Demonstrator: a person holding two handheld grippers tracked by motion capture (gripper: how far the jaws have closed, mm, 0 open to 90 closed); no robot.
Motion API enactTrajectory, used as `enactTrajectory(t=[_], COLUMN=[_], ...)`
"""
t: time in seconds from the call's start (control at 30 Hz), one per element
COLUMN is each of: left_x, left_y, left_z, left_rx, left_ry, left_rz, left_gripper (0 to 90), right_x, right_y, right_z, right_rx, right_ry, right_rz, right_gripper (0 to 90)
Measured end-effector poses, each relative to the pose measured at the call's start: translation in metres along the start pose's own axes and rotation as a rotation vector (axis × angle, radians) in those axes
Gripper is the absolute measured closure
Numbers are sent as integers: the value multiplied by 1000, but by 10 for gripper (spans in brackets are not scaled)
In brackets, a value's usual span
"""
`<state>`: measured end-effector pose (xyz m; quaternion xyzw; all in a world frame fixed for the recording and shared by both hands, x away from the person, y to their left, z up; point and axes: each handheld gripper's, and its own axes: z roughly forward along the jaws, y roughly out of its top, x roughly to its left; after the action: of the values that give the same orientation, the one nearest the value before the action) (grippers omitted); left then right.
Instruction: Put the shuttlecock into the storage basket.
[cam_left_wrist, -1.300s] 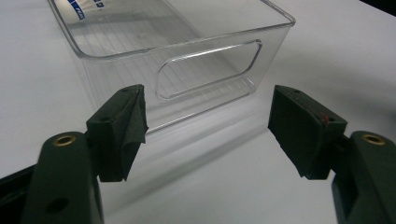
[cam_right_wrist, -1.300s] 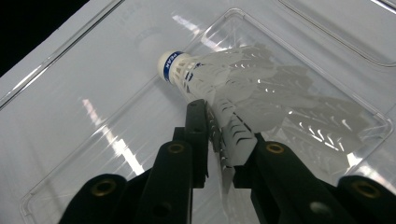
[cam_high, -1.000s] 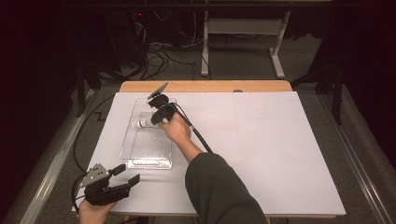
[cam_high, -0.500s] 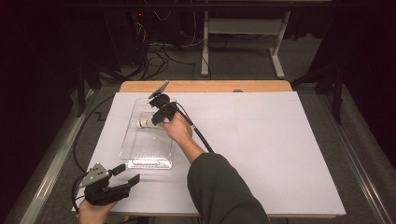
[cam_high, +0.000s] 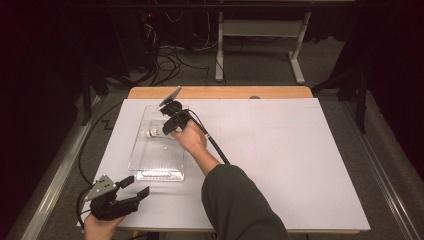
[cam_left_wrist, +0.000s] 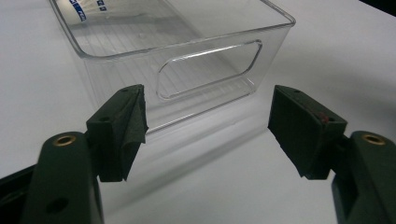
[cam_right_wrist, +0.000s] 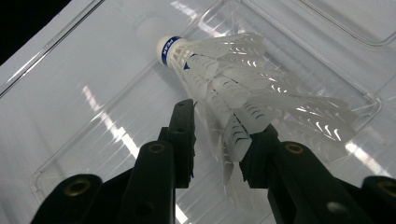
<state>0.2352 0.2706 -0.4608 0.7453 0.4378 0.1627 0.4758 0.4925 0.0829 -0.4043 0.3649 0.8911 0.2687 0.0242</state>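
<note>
White sheeting covers the desk (cam_high: 280, 165), dark room behind it, and all the action sits in the upper left of the high view. Down in the clear plastic rectangular bin (cam_high: 141, 150) lies the white feathered shuttlecock with its blue-banded cork tip (cam_right_wrist: 233, 88). In the right gripper view its long axis runs from the cork at upper left down to the skirt at lower right, and that skirt reaches back between the jaws of the right hand-held gripper (cam_right_wrist: 217, 140). Those jaws have just been opening; they stand a little apart around the feathers, and I judge the pads are no longer pinching. So the shuttlecock lies straight ahead of this hand-held gripper, cork pointing away. A clean pull-back along that axis looks like the move. Meanwhile the left hand-held gripper (cam_high: 136, 186) waits at lower left, jaws wide apart, just short of the bin's near end, holding nothing.
</note>
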Motion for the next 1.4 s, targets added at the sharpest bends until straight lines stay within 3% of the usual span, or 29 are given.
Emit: enactTrajectory(t=[0.77,1.0,1.07,1.2,1.4], left_x=[-1,-1,-1,-2,-2], left_y=[0,0,0,0,0], left_z=[1,1,1,2,2], left_rx=[4,4,5,7,7], left_ry=[-1,-1,-1,-1,-1], left_rz=[4,7,8,9,9], left_gripper=[292,292,292,292,292], right_x=[-4,-5,-5,-7,-8], right_y=[-6,-10,-12,-14,-13], right_z=[-4,-8,-8,-5,-2], right_rx=[14,8,12,15,11], right_ry=[5,10,13,16,14], right_rz=[30,10,28,20,26], right_gripper=[663,783,812,869,881])
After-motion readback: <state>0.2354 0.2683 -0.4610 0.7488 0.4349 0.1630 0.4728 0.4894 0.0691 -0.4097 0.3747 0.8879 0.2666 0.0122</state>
